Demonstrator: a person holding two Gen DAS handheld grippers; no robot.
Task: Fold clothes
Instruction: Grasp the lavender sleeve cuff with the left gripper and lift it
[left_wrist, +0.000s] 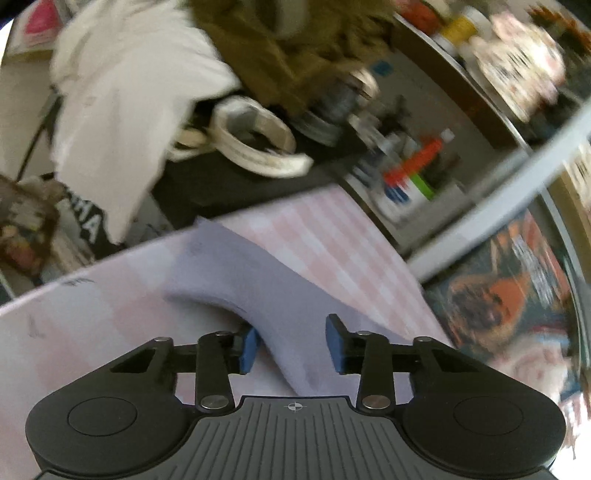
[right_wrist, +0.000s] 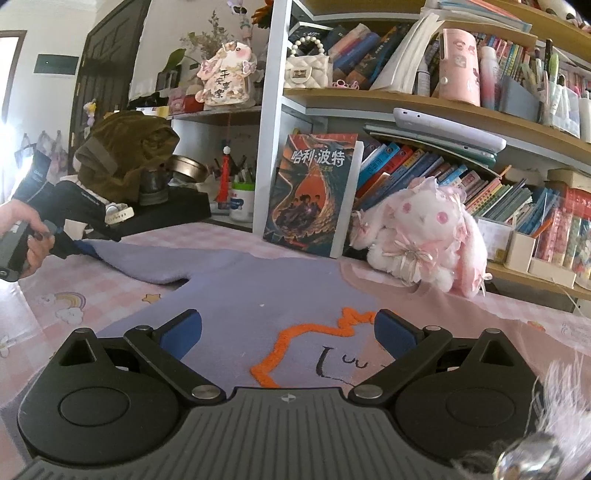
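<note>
Clearly the lilac sweater (right_wrist: 236, 291) lying flat on the pink checked tabletop (right_wrist: 92, 280) is soft, light and limp, so I think it is best taken at a sleeve end or at the hem corners, not in the middle. The left gripper (left_wrist: 293, 343) has its jaws apart with the sleeve (left_wrist: 258, 280) running between them, not pinched, and the right gripper (right_wrist: 288, 332) hangs wide open over the orange stitched outline (right_wrist: 295, 336). Behind, a book (right_wrist: 314, 195) reads "哈利·波特".
</note>
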